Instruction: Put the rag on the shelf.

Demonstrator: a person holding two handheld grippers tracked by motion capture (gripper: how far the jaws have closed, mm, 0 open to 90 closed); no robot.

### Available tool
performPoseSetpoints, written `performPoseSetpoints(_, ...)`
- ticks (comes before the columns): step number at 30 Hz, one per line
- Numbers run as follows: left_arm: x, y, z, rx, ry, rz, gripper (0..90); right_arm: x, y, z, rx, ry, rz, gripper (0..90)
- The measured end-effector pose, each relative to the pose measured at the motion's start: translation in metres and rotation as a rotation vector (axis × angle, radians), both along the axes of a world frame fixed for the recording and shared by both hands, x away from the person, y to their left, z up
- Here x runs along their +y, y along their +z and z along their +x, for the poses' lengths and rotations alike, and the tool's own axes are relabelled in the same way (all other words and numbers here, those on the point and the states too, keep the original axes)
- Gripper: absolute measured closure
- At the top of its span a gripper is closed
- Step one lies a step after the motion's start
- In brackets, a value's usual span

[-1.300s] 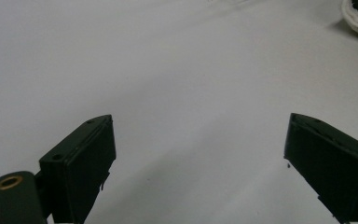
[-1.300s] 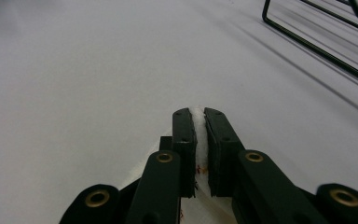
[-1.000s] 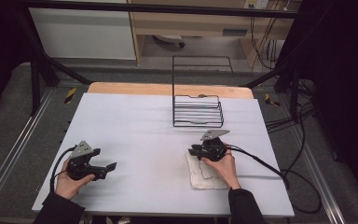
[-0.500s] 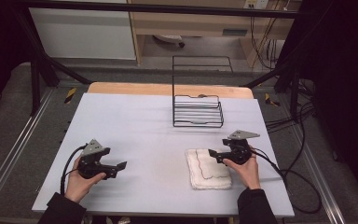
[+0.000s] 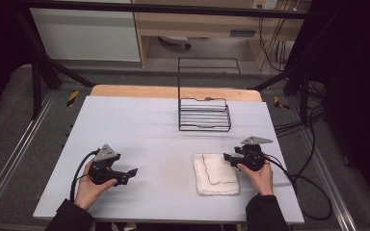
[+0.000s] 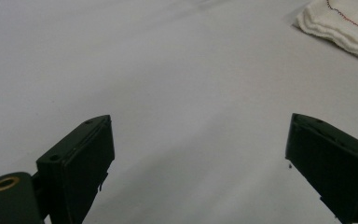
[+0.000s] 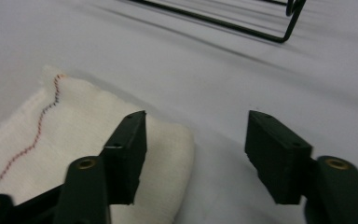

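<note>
On the table (image 5: 139,125), the folded cloth (image 5: 215,173) lies free; the right gripper's (image 5: 227,158) half-open jaws have just been closing on nothing beside it, while the left gripper (image 5: 133,172) stands wide open.

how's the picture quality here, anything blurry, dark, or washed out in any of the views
High view: the pale table top is evenly lit, its surroundings dark, detail soft. Left gripper view: the black jaws are blurred up close, the folded white cloth with wavy stitching sharper, soft shadow beside it. Right gripper view: the black wire rack is streaked and out of focus; the cloth's weave is clearer.
</note>
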State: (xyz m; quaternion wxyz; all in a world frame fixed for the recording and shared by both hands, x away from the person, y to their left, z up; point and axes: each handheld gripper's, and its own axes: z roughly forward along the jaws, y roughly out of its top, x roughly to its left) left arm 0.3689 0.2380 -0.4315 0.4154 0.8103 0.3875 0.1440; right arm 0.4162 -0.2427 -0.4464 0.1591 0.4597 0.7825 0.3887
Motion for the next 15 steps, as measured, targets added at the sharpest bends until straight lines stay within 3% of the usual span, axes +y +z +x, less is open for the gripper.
performPoseSetpoints(7, -0.0013, -0.0016, 0.0008, 0.0, -0.002, 0.004, 8.0, 0.0001, -0.0023, 0.0029, 0.048, 0.012, 0.019, 55.5)
performPoseSetpoints(15, -0.0007, -0.0024, 0.0004, 0.004, -0.004, 0.007, 8.1, 0.0027, -0.005, 0.0037, 0.098, 0.012, 0.032, 61.5)
